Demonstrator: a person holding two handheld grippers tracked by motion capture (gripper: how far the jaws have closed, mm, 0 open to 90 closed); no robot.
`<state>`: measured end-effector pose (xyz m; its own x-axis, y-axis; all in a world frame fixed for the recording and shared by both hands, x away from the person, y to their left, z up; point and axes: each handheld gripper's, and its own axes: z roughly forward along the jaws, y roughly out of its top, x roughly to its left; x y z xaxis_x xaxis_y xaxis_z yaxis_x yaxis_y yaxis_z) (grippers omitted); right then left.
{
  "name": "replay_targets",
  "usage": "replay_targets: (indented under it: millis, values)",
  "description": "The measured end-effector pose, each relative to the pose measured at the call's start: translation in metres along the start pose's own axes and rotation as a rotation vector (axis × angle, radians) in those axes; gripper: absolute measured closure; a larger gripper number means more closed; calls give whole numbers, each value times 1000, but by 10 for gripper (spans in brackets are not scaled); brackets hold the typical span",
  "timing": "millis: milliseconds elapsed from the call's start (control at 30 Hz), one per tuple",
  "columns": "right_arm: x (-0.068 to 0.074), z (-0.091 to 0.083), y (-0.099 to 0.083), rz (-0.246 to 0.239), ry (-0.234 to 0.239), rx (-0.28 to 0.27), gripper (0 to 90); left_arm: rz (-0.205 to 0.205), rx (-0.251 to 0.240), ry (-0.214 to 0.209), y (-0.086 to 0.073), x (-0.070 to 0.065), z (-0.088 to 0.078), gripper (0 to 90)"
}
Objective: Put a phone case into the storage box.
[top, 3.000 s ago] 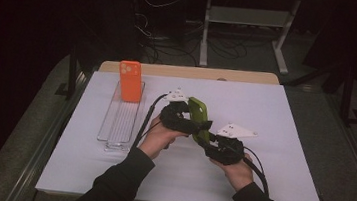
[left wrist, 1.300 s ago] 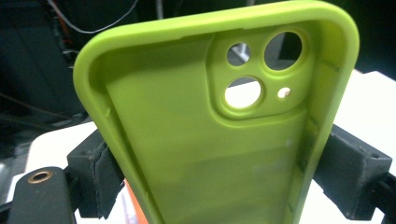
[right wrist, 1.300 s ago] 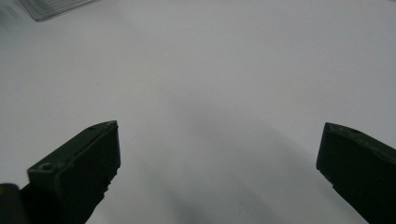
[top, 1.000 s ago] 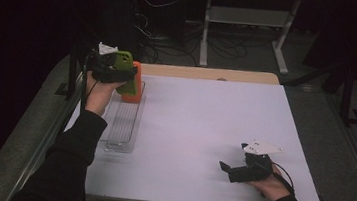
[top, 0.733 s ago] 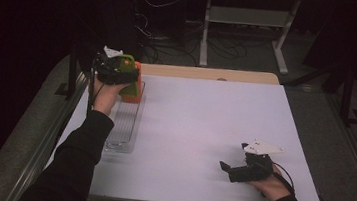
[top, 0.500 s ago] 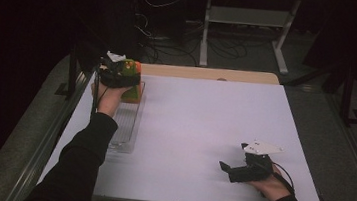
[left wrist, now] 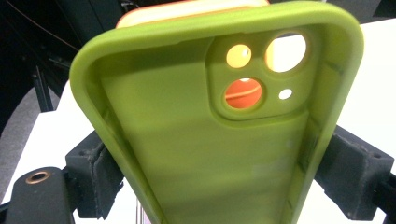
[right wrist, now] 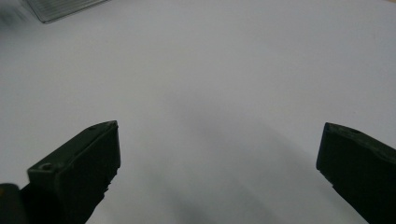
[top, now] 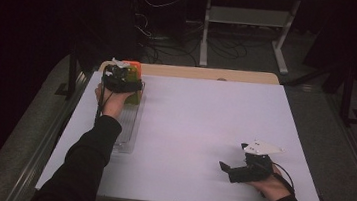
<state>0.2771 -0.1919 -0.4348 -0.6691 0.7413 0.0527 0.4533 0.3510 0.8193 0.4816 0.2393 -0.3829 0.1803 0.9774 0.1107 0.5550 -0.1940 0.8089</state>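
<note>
Lowered toward the clear rack [top: 126,125], left hand-held gripper [top: 118,79] pinches the green phone case [left wrist: 210,140] (not yet slotted); right hand-held gripper [top: 239,171] rests spread.

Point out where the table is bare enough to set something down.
The white table lies bare between the clear tray and the right gripper. The far left corner is crowded: left gripper holding the green phone case before the orange case.

A dark room surrounds the white table [top: 203,133], with a metal stand [top: 247,22] and tangled cables [top: 168,39] on the floor at upper centre.
</note>
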Motion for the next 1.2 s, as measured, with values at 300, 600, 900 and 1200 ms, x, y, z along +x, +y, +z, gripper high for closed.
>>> replay_targets:
  millis: [300, 600, 900, 1200]
  values:
    - [0, 0, 0, -1, 2, 1, 0, -12, 15, 2, -4, 1, 4, 119]
    - [0, 0, 0, 1, 2, 0, 0, -31, 9, -13, -4, 4, 5, 85]
    - [0, 0, 0, 2, 2, -1, 0, -49, -2, -41, -2, 9, 1, 12]
    - [0, 0, 0, 2, 0, -1, 0, -29, -3, -133, 5, 16, -18, 5]
